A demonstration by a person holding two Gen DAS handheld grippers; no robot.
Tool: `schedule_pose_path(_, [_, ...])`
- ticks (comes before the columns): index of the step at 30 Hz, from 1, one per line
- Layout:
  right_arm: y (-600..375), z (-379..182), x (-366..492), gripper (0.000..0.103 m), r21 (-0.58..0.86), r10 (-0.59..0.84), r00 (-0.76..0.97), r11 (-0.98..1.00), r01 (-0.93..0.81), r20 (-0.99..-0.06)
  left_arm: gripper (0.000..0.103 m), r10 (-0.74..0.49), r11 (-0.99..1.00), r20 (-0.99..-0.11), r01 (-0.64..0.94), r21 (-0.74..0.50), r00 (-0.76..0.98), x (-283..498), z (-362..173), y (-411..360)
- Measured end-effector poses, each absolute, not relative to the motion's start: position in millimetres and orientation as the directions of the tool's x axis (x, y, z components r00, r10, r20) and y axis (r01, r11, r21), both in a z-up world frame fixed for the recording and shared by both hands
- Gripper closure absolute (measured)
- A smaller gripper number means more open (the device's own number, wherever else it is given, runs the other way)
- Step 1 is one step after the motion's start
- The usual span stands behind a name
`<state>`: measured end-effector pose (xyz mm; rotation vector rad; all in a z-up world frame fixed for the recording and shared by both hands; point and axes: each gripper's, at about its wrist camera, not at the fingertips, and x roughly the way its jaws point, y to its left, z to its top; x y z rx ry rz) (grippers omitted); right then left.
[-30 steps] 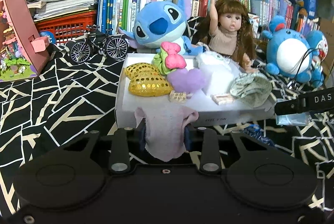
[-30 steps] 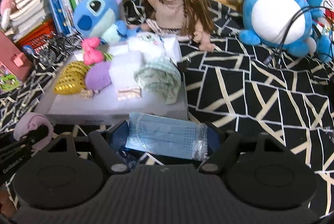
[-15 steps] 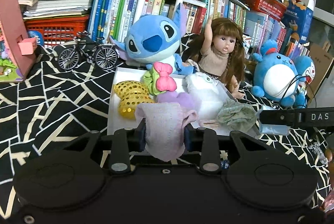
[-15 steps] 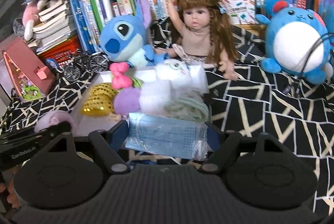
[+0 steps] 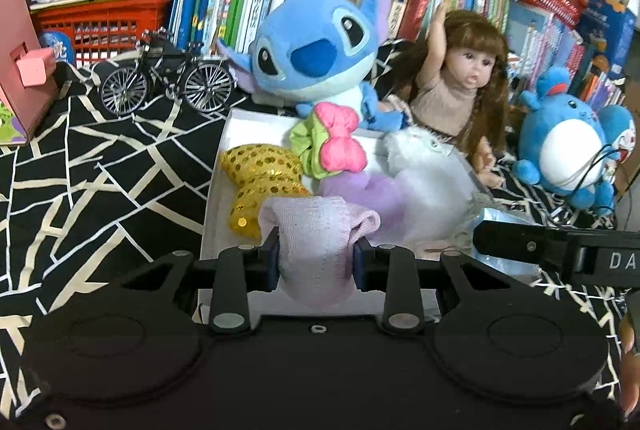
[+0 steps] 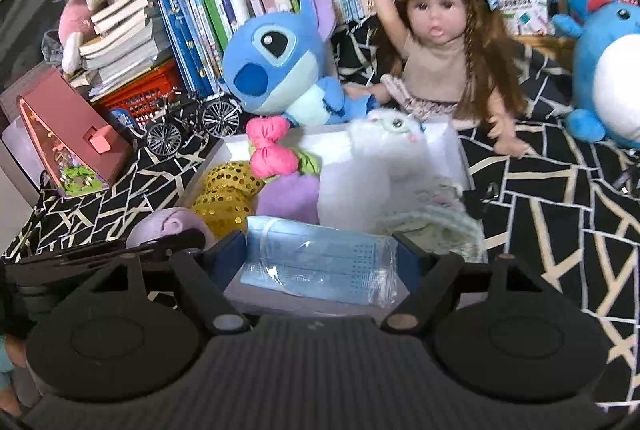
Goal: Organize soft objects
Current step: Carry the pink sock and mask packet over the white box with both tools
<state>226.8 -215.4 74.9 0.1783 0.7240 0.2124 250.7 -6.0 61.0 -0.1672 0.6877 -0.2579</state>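
Gripping a pale pink sock [image 5: 316,250], your left gripper [image 5: 315,262] hangs over the white tray's [image 5: 218,197] six o'clock edge. Your right gripper [image 6: 320,262] clamps a bagged blue face mask [image 6: 320,262] at the tray's five o'clock corner.

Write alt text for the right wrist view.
The right gripper holds a wrapped blue face mask over a white tray of soft items; a blue plush and doll sit behind.

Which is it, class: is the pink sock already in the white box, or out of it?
Out: the pink sock is pinched between the left gripper fingers, above the white box.
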Motion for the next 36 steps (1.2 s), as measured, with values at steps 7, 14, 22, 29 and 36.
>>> schedule_pose_path(7, [-209.8, 56.7, 244.3, 0.024, 0.237, 0.252, 0.717, 0.964, -0.125, -0.65, 0.071, -0.262, 0.963, -0.623, 0.154, -0.222, 0.737, 266.8, 44.5, -10.8])
schedule_pose_path(14, [-205.7, 44.6, 255.4, 0.024, 0.215, 0.234, 0.708, 0.969, -0.119, -0.666, 0.071, -0.231, 0.972, -0.629, 0.141, -0.19, 0.742, 275.5, 32.7, -13.6])
schedule_pose_path(22, [-202.7, 38.1, 265.2, 0.024, 0.206, 0.221, 0.715, 0.972, -0.109, -0.664, 0.071, -0.211, 0.976, -0.62, 0.126, -0.179, 0.756, 283.8, 29.0, -13.4])
schedule_pose_path(29, [-203.2, 35.6, 272.0, 0.024, 0.21, 0.218, 0.725, 0.972, -0.103, -0.654, 0.069, -0.199, 0.978, -0.614, 0.114, -0.176, 0.764, 289.5, 25.3, -12.7])
schedule_pose_path(36, [-204.8, 29.9, 276.4, 0.024, 0.218, 0.212, 0.721, 0.972, -0.087, -0.659, 0.066, -0.193, 0.979, -0.614, 0.109, -0.173, 0.765, 291.5, 22.0, -12.0])
